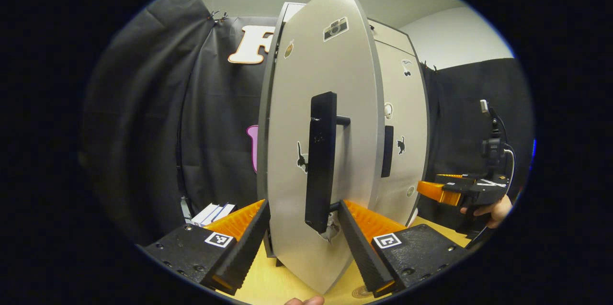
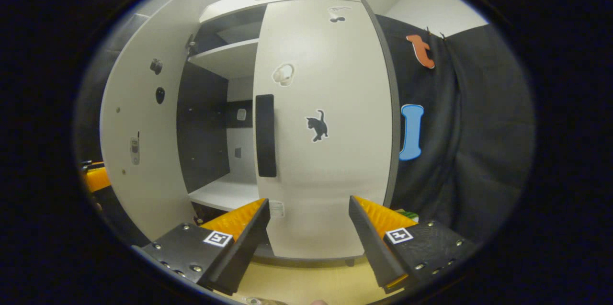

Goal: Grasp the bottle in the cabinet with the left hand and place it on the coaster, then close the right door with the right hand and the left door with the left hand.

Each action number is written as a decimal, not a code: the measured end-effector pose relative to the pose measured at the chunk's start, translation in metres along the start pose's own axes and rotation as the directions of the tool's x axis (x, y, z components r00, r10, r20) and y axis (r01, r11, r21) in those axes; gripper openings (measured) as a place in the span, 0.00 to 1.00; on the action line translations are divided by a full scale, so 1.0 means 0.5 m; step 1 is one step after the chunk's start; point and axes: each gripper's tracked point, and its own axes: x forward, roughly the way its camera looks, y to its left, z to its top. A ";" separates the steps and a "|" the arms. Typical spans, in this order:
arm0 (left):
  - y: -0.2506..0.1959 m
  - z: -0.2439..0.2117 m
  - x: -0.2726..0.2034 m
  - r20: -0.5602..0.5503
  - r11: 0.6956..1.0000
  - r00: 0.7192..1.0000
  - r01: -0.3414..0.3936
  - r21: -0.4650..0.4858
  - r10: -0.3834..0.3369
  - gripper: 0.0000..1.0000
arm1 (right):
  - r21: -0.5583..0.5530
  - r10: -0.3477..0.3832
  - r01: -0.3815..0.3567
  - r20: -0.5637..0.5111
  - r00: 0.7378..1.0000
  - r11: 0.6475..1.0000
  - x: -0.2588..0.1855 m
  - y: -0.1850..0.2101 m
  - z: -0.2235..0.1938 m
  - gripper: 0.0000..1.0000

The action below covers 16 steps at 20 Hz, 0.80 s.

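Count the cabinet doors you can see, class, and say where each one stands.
2. The left door stands partly open, just ahead of the open left gripper. The right door looks closed, facing the open right gripper.

- Left gripper: two long wedge fingers with ribbed inner faces, each on a black block dotted with screws and carrying a square black-and-white marker.
- Right gripper: same build, markers and screws.
- Over in the left gripper view, the right gripper's black body, a hand on its grip, cable looping above.
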 end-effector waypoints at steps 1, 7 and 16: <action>-0.008 -0.001 0.007 0.001 1.000 1.000 -0.006 0.007 0.006 0.91 | -0.005 -0.008 0.008 0.001 1.000 1.000 -0.006 -0.011 0.000 0.97; -0.072 -0.010 0.078 -0.008 1.000 1.000 -0.015 0.028 0.015 0.94 | 0.003 -0.010 0.010 -0.025 1.000 1.000 -0.033 -0.039 -0.018 1.00; -0.152 -0.023 0.240 0.001 0.998 0.999 -0.045 0.051 0.045 1.00 | 0.056 -0.011 0.013 -0.052 0.999 0.998 -0.089 -0.078 -0.020 1.00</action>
